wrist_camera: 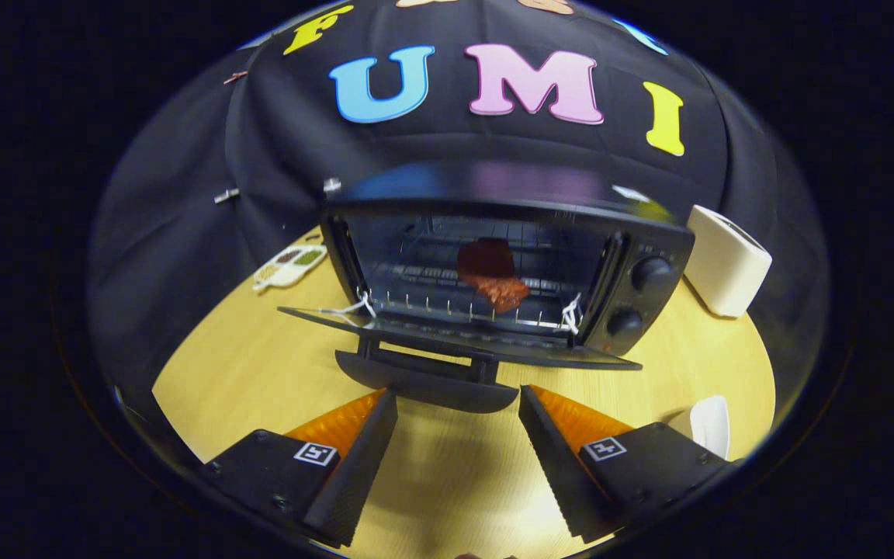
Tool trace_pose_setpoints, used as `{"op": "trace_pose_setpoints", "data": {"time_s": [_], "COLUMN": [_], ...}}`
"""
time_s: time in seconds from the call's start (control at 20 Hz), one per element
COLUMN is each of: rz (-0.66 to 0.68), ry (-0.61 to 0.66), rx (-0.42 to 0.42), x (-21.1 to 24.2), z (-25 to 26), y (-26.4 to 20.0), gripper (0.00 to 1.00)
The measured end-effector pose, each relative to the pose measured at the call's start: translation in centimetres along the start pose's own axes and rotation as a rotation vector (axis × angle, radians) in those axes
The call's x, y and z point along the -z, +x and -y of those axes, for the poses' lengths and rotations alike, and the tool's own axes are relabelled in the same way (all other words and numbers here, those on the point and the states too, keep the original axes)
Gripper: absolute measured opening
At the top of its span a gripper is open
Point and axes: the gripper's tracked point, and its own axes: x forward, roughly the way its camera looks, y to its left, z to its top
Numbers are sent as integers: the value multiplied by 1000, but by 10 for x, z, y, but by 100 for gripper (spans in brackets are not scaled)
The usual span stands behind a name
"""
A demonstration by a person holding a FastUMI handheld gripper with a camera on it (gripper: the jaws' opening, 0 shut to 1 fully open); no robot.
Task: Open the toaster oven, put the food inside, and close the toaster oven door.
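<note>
One toaster oven [493, 264] is seen on the wooden table [245, 373], its opening turned toward the gripper, its long axis running side to side. Its door [455, 341] is folded down flat, with the handle [427, 386] at the near edge. One piece of reddish food [492, 273] is laid on the wire rack [455, 307] inside, near the middle. Two knobs [639, 297] are counted on the oven's right panel. The gripper [456, 404] is held level just before the handle, its two fingers spread wide apart with nothing between them. One cream toaster [726, 260] stands right of the oven, one divided dish [290, 265] to its left, and one white object [709, 423] beside the right finger.
</note>
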Motion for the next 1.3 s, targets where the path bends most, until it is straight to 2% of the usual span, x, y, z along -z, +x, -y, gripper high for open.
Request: {"op": "trace_pose_setpoints", "data": {"time_s": [0.2,0.35,0.6,0.8,0.9,1.3], "rz": [93,164,292,418,471,522], "ry": [14,17,5,-114,-134,-27], "rx": [34,39,28,90,126,172], "x": [-65,-102,-140,-169,-176,-162], "z": [12,12,12,37,48,64], "y": [12,4,-45,-99,-126,-193], "gripper": [99,99,98,98,99,98]}}
